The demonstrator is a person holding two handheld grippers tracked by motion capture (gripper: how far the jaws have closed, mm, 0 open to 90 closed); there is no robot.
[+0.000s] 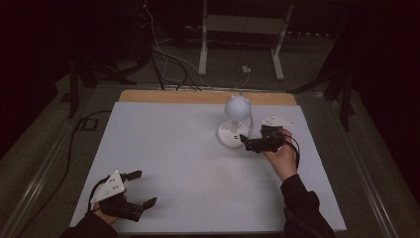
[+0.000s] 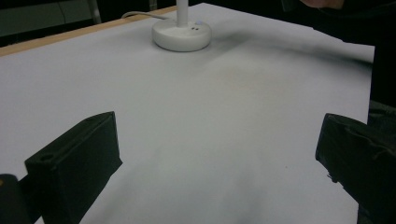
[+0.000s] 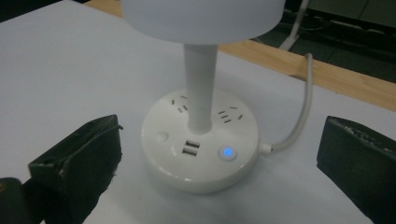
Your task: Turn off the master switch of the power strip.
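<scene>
My right gripper (image 1: 246,142) hovers spread wide just beside the white desk lamp (image 1: 234,122); my left gripper (image 1: 141,188) rests released at the near left corner.

Nearest me, the left gripper's jaws gape over bare white surface (image 1: 188,168), well apart from the lamp. The right gripper view adds detail: the round base (image 3: 201,144) carries two USB ports (image 3: 190,148), a lit blue button (image 3: 228,152) and socket slots. A white cord (image 3: 301,107) runs back toward the wooden edge (image 3: 327,77).

Left gripper (image 1: 141,188) low, jaws wide apart, nothing between. Right gripper (image 1: 243,141) jaws spread, right hand (image 1: 282,153) behind it.
</scene>
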